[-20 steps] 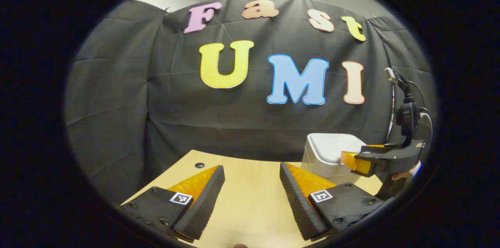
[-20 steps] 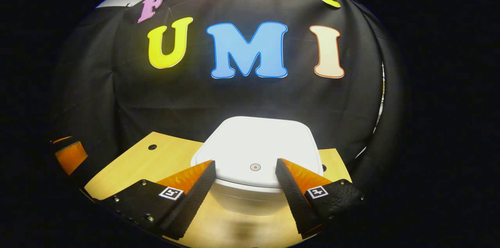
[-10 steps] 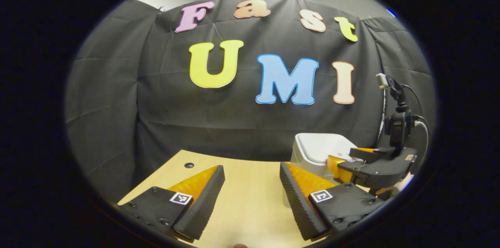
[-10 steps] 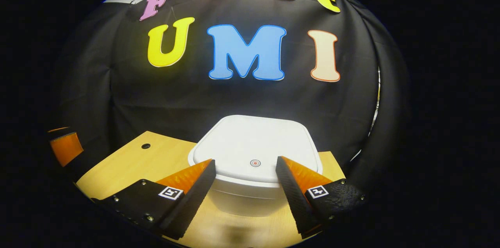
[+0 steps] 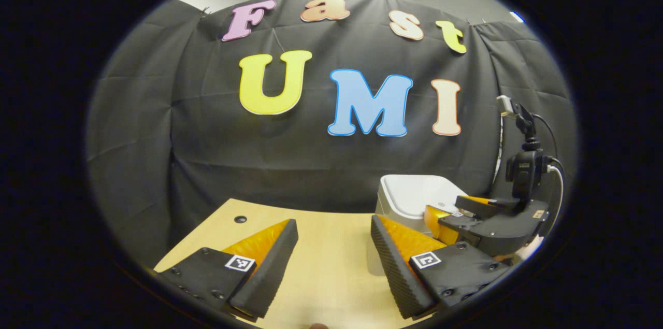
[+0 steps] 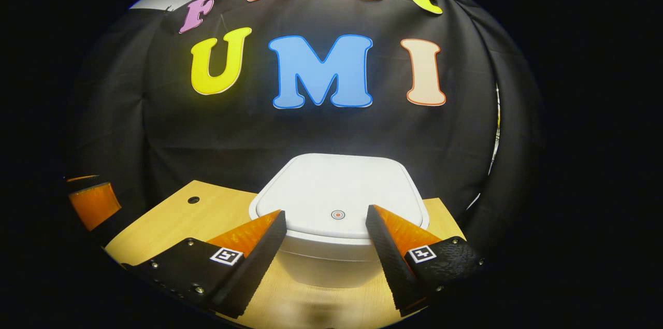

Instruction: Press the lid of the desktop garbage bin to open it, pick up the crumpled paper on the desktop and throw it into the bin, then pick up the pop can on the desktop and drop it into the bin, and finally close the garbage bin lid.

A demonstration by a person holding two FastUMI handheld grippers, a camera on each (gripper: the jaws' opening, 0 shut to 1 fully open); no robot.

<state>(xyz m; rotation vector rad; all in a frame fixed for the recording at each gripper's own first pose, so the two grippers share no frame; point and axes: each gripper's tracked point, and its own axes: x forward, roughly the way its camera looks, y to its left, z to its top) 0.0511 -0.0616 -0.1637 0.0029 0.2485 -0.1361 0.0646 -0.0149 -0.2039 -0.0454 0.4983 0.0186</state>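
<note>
The white desktop bin (image 6: pixel 331 189) stands on the wooden table (image 6: pixel 166 225) with its lid down; a small red dot (image 6: pixel 337 214) marks the lid's front. My right gripper (image 6: pixel 326 212) is open, its fingertips to either side of that dot at the lid's front edge; whether they touch it I cannot tell. In the left gripper view the bin (image 5: pixel 409 194) is at the right, with the right gripper (image 5: pixel 444 206) level with its lid. My left gripper (image 5: pixel 334 223) is open over bare table, left of the bin, with nothing between its fingers.
The black cloth wall rises just behind the table and bin. A small round hole (image 5: pixel 240 219) sits near the table's far left corner. At the far left of the right gripper view are the left gripper's fingers (image 6: pixel 94 205). A hand (image 5: pixel 528 250) holds the right gripper.
The left gripper has turned a little to the right, so the bin and right gripper sit further left in its view. The right gripper has barely shifted in front of the lid.
</note>
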